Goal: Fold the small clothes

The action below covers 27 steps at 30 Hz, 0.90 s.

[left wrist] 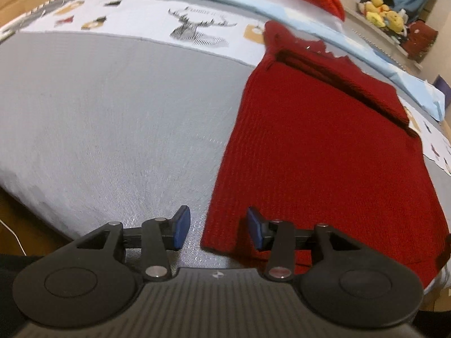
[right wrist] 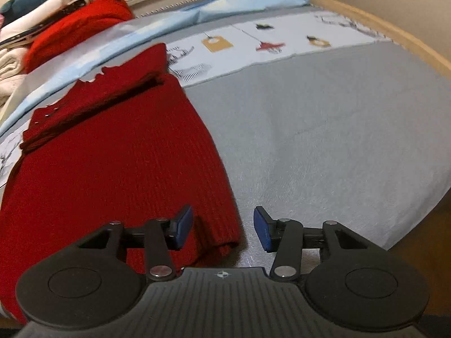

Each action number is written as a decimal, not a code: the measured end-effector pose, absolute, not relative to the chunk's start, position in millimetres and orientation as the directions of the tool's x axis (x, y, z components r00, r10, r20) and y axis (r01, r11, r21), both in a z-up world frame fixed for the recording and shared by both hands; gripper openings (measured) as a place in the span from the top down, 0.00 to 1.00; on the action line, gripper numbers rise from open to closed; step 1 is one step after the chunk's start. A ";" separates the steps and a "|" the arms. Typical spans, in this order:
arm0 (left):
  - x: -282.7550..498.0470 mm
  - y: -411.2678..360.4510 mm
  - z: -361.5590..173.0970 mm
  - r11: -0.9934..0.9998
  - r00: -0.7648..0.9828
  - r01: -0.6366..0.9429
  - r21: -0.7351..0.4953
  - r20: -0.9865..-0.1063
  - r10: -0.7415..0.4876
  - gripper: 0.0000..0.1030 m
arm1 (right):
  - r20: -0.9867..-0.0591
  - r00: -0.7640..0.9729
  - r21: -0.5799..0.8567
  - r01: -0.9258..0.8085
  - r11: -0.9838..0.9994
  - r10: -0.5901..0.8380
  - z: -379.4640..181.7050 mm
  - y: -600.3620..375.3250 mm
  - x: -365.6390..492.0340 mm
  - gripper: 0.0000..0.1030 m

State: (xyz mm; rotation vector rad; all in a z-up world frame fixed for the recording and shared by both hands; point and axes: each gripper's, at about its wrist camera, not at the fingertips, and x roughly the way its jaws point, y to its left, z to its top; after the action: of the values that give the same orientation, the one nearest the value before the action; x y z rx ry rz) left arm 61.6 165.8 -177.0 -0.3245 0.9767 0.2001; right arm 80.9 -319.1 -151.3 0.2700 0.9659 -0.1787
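Observation:
A dark red ribbed knit garment [left wrist: 324,155] lies flat on the grey bedcover [left wrist: 112,126], with a folded band across its far end. In the left wrist view my left gripper [left wrist: 218,229] hovers low over the garment's near left corner. Its blue pads [left wrist: 181,226] stand apart on either side of that corner, not pressing it. In the right wrist view the same garment [right wrist: 112,155] fills the left half. My right gripper [right wrist: 222,229] straddles its near right corner, pads [right wrist: 262,232] apart, and the cloth lies loose between them.
A brighter red folded knit [right wrist: 79,25] and pale folded clothes [right wrist: 11,64] sit at the back, beside a light blue sheet [right wrist: 225,2]. A printed strip with a deer [left wrist: 197,28] crosses the cover. Yellow plush toys [left wrist: 380,14] sit beyond. A wooden bed frame [right wrist: 394,28] borders the right.

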 end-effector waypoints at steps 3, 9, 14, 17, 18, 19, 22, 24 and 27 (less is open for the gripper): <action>64.3 166.9 -186.0 0.930 0.543 -0.320 -0.181 -0.839 0.024 0.53 | -0.847 0.532 0.149 0.276 0.949 -0.022 -165.3 -317.6 87.7 0.52; 63.5 157.9 -187.7 0.942 0.564 -0.268 -0.202 -0.826 -0.017 0.82 | -0.856 0.516 0.109 0.227 0.968 -0.025 -177.1 -306.2 91.2 0.52; 48.2 151.7 -162.3 0.955 0.639 -0.227 -0.191 -0.769 -0.002 0.88 | -0.825 0.565 0.174 0.218 0.960 0.021 -162.3 -308.4 82.6 0.81; 37.0 150.2 -146.5 0.953 0.673 -0.217 -0.210 -0.739 -0.010 0.89 | -0.791 0.611 0.215 0.225 0.950 0.034 -140.2 -306.7 69.4 0.82; 36.1 148.5 -146.4 0.957 0.670 -0.211 -0.199 -0.742 -0.007 0.89 | -0.788 0.614 0.208 0.220 0.953 0.031 -136.5 -305.2 66.5 0.82; 37.8 147.8 -148.8 0.958 0.659 -0.210 -0.194 -0.752 -0.007 0.89 | -0.791 0.612 0.192 0.214 0.958 0.022 -135.5 -303.6 64.0 0.82; 47.0 153.3 -169.2 0.940 0.590 -0.252 -0.228 -0.807 -0.038 0.87 | -0.845 0.535 0.143 0.253 0.957 -0.015 -151.7 -305.9 70.2 0.82; 51.4 159.4 -178.7 0.922 0.565 -0.295 -0.252 -0.824 -0.044 0.84 | -0.876 0.482 0.144 0.302 0.942 -0.021 -165.3 -312.3 74.7 0.79; 55.6 164.3 -185.9 0.907 0.547 -0.315 -0.279 -0.834 -0.067 0.66 | -0.877 0.481 0.148 0.321 0.936 -0.026 -170.2 -314.1 78.1 0.68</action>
State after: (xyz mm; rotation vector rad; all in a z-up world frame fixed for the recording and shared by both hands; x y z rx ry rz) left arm 55.6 164.3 -185.9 -0.4270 0.9885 0.1528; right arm 78.1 -314.1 -170.2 0.3111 1.0526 -0.2156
